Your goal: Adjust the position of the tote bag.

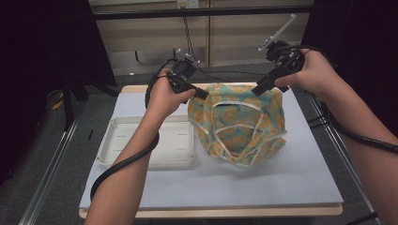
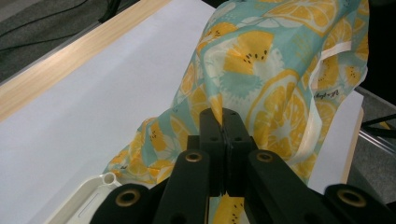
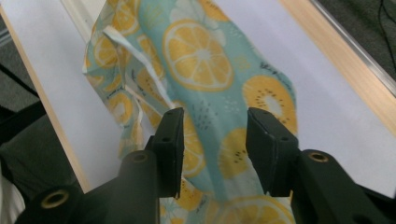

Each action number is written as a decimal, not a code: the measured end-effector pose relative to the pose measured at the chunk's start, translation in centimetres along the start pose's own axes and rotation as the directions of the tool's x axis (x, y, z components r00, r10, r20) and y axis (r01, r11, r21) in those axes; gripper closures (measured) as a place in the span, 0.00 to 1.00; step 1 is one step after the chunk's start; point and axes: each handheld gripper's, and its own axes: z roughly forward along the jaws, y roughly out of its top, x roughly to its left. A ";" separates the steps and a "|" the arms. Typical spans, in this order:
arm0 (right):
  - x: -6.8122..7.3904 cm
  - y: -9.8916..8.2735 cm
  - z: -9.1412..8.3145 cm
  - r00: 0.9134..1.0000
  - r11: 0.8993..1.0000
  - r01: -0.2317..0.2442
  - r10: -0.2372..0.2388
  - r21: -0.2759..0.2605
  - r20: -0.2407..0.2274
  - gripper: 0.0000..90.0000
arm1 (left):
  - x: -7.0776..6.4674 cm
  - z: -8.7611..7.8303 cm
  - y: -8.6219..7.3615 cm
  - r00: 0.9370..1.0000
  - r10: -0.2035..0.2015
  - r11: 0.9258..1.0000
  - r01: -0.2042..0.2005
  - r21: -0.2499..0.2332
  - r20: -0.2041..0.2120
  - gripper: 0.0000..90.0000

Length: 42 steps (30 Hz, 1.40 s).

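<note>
A teal cloth (image 1: 239, 122) printed with yellow citrus slices and edged in white trim hangs above the table, its lower part bunched on the mat. My left gripper (image 1: 204, 93) is shut on the cloth's upper left edge; in the left gripper view the jaws (image 2: 223, 116) pinch a fold of the cloth (image 2: 261, 70). At the cloth's upper right corner is my right gripper (image 1: 259, 88). In the right gripper view its jaws (image 3: 215, 126) stand apart, and the cloth (image 3: 196, 56) runs between them without either pad pressing on it.
A white shallow tray (image 1: 112, 140) lies on the left of the pale mat (image 1: 305, 164), close beside the cloth. The mat covers a wooden table top (image 1: 211, 213) with metal rails on both sides. Cables trail from both grippers.
</note>
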 end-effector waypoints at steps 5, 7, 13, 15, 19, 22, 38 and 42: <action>0.1 0.2 1.0 1.000 0.999 0.014 -0.015 0.031 0.023 0.81 | 0.1 0.0 -0.2 1.000 -0.010 1.000 0.010 -0.011 -0.002 0.99; 0.1 0.1 1.3 0.999 0.998 0.028 -0.029 0.062 0.022 0.88 | 0.1 0.0 -0.1 1.000 -0.004 1.000 0.004 -0.009 0.000 0.99; 0.0 0.1 1.2 0.999 0.997 0.033 -0.035 0.069 0.017 0.98 | 0.2 -0.2 -0.1 1.000 -0.008 1.000 0.008 -0.012 0.001 0.99; 0.0 0.3 0.7 1.000 0.998 0.024 -0.024 0.051 0.008 0.99 | 0.2 -0.3 -0.1 1.000 -0.003 1.000 0.003 -0.001 -0.001 0.99; -0.1 0.7 -0.7 1.000 1.000 0.017 -0.017 0.010 0.002 1.00 | 0.4 -0.7 0.1 1.000 -0.019 1.000 0.019 -0.022 0.001 0.99; -0.3 1.0 -1.5 1.000 1.000 0.023 -0.023 -0.001 0.014 1.00 | 0.3 -1.1 0.5 1.000 -0.017 0.999 0.017 -0.042 0.001 0.99; -3.1 0.1 -0.9 0.996 0.996 -0.076 0.078 -0.050 0.041 1.00 | -0.1 -2.0 1.5 1.000 -0.010 0.996 0.008 -0.087 -0.016 0.75; -3.2 -0.3 -0.1 0.995 0.996 -0.085 0.087 -0.029 0.039 1.00 | -0.6 -2.6 1.0 1.000 0.005 0.995 -0.007 -0.099 -0.013 0.67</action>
